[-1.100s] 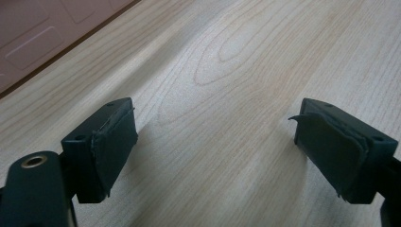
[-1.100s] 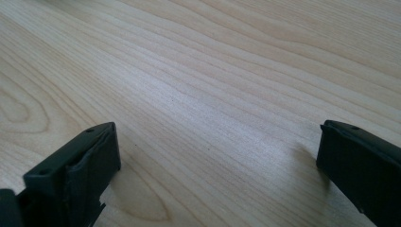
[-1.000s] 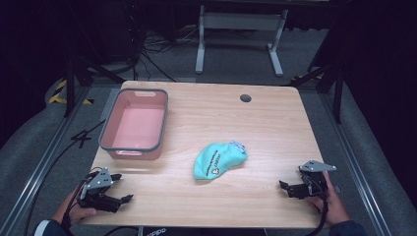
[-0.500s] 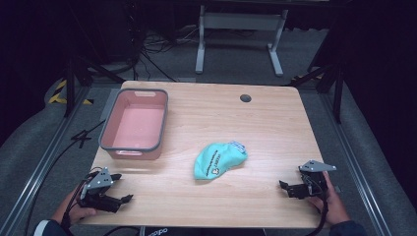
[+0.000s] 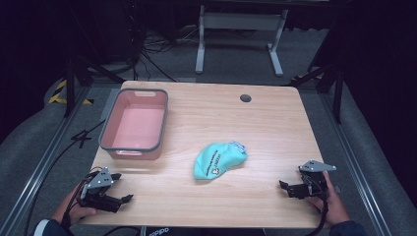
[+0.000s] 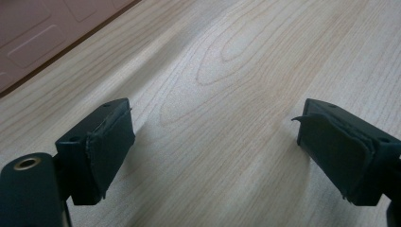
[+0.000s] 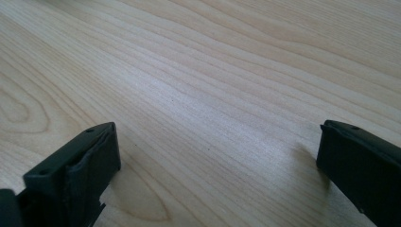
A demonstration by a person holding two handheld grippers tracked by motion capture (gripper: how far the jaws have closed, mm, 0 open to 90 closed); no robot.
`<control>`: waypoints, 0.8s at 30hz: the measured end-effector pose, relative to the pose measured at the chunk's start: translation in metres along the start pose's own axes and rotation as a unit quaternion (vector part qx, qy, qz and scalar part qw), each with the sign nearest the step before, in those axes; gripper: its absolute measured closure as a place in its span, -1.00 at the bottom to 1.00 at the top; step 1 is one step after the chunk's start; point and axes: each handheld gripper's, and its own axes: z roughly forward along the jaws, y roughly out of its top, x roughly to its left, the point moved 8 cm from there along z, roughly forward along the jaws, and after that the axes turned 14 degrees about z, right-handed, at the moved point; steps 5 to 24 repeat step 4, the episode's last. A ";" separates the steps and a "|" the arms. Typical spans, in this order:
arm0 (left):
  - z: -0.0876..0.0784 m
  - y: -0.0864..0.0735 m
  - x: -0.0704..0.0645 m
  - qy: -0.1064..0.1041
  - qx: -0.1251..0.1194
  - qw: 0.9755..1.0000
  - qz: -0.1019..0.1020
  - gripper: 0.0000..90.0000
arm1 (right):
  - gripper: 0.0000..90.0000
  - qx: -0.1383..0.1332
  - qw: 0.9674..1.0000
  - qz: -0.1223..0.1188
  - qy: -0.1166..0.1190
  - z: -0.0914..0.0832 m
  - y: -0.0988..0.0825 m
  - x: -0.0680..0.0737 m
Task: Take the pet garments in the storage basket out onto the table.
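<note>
Lower left of the high view: the left gripper (image 5: 119,188) is rested on the table (image 5: 275,123) near the front edge, jaws spread wide, nothing between them. In the left gripper view only bare wood is seen between the pads (image 6: 111,142), with a corner of the pink tub (image 6: 33,33) at upper left.

Left of centre, high view: the pink tub (image 5: 111,145) is seen empty, well apart from both grippers.

Centre, slightly right: a crumpled teal cloth (image 5: 219,160) is laid on the table, untouched, with a white print whose wording is too small to read.

Lower right: the right gripper (image 5: 289,188) is held low at the table edge, jaws likewise wide and empty; bare wood is shown between them in the right gripper view.

Step judged: start position, nothing picked up yet. A reach toward the cloth is called for next, probably with a pinch on a raised fold, the tub being the likely destination.

Both forearms are cut off at the bottom edge.
</note>
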 end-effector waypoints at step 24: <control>0.000 0.000 0.001 0.001 0.003 1.000 0.001 -0.75 | -0.99 0.000 1.000 0.000 0.000 0.000 0.000 0.000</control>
